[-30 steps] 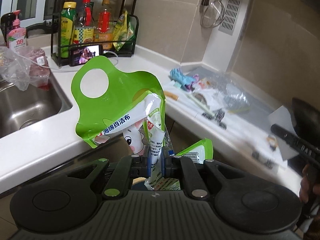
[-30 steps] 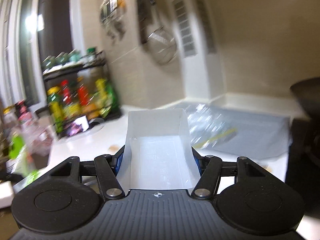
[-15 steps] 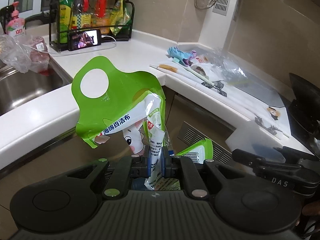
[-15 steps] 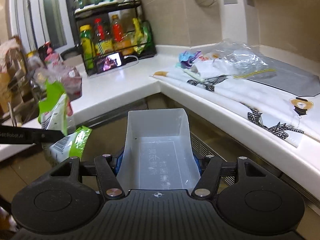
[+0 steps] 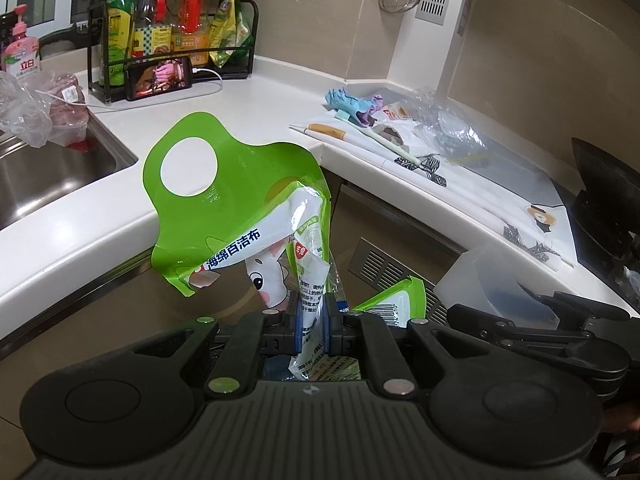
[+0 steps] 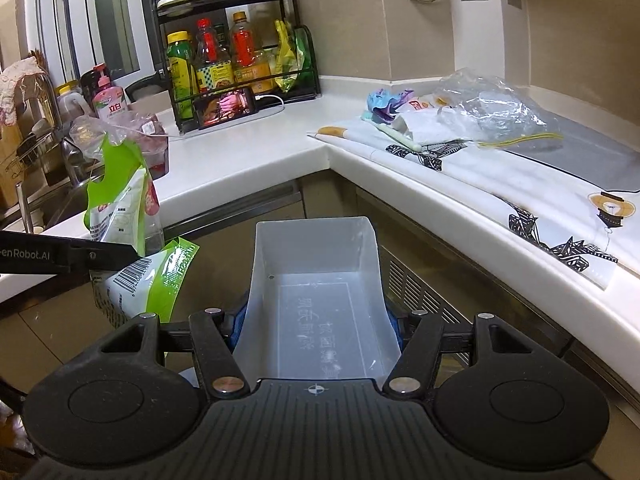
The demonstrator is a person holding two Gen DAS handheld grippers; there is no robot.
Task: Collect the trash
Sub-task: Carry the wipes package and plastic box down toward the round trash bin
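Observation:
A green and white plastic wrapper (image 5: 240, 216) with a round hanging hole stands up between the blue pads of my left gripper (image 5: 311, 322), which is shut on it. The same wrapper (image 6: 120, 208) appears at the left of the right wrist view, pinched by the left gripper's black finger. My right gripper (image 6: 316, 320) is shut on a clear plastic box (image 6: 316, 280), its pads pressing both side walls; the box is empty and held below counter height. In the left wrist view that box (image 5: 496, 284) shows at the right.
A white L-shaped counter (image 6: 256, 148) holds more litter: clear plastic bags (image 6: 492, 108), a blue crumpled glove (image 6: 380, 100), wrappers on a patterned mat. A bottle rack (image 6: 236, 60), a phone (image 6: 226, 106), and a sink (image 5: 44, 176) lie left. Cabinet fronts with a vent (image 6: 424, 292) are below.
Both grippers dropped from counter height to in front of the cabinets, still holding their loads. The right gripper swung left and down, so its box now sits beside the wrapper.

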